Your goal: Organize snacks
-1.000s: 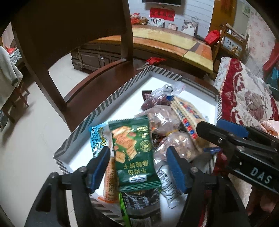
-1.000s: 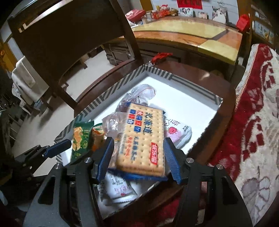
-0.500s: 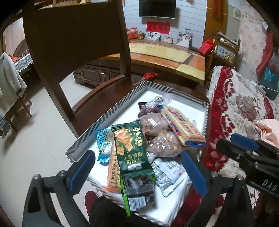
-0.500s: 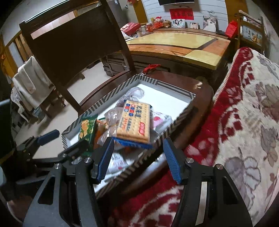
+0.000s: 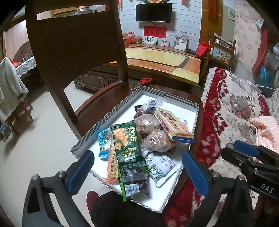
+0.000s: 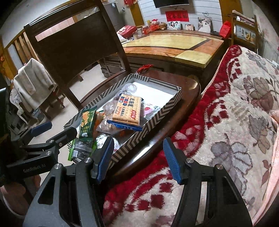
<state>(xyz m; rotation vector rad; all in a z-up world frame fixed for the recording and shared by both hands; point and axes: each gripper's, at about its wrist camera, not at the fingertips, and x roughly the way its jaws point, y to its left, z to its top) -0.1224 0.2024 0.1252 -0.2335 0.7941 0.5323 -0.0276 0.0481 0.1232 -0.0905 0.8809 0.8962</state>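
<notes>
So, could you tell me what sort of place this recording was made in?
Most likely a home living room: a wall-mounted television, framed family photos on a long wooden cabinet, and a blanket-covered sofa beside the snack box.

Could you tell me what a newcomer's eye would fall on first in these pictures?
Probably the striped box on the dark wooden chair, heaped with snacks: a green cracker packet at its near end, a long biscuit pack topping the pile. Beside it, to the right, spreads a red floral blanket.

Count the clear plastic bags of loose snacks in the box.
3: a knotted one at the far end, one below it, one nearest, under the cracker pack. More may be hidden.
</notes>
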